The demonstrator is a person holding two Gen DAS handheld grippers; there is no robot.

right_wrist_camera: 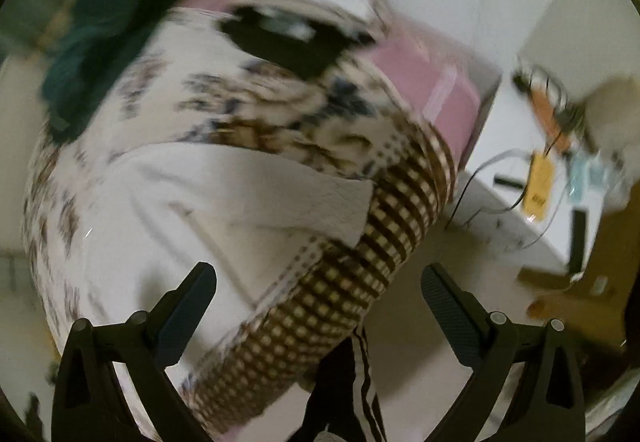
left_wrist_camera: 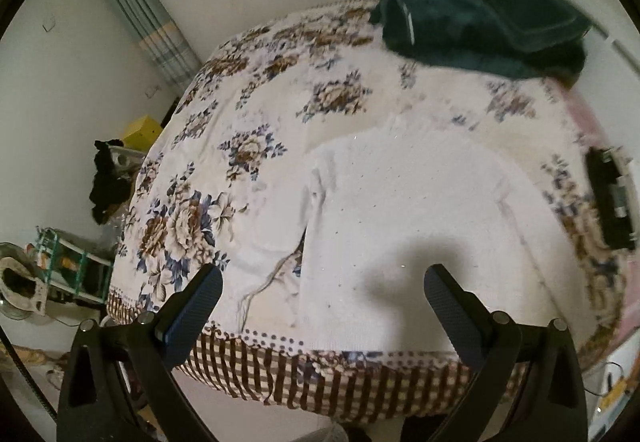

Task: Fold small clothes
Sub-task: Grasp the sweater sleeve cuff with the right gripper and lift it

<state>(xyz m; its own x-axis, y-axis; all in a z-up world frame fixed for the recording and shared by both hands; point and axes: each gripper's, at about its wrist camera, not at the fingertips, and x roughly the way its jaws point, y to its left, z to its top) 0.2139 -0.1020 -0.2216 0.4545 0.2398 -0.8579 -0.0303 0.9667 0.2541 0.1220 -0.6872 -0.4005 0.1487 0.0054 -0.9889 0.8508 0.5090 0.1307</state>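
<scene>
White knit garment (left_wrist_camera: pixel 400 210) flat on floral bed (left_wrist_camera: pixel 248 82), dark green clothes (left_wrist_camera: pixel 492 10) beyond it; left gripper (left_wrist_camera: pixel 322 282) and right gripper (right_wrist_camera: pixel 320 282) wide, empty.

Hovering above the near edge of the bed (left_wrist_camera: pixel 280 54), left tool (left_wrist_camera: pixel 323 292) with fingers (left_wrist_camera: pixel 192 312) spread wide, gripping nothing. Lying flat on the floral bedspread (left_wrist_camera: pixel 192 218) just ahead, white knit garment (left_wrist_camera: pixel 400 202), its left sleeve folding along the body, loose threads trailing near the hem. Sitting at the far right corner, dark green clothing pile (left_wrist_camera: pixel 488 10), well apart from the garment. Resting at the right edge, black device (left_wrist_camera: pixel 610 198). Standing beside the bed on the left, yellow box (left_wrist_camera: pixel 140 130).
</scene>
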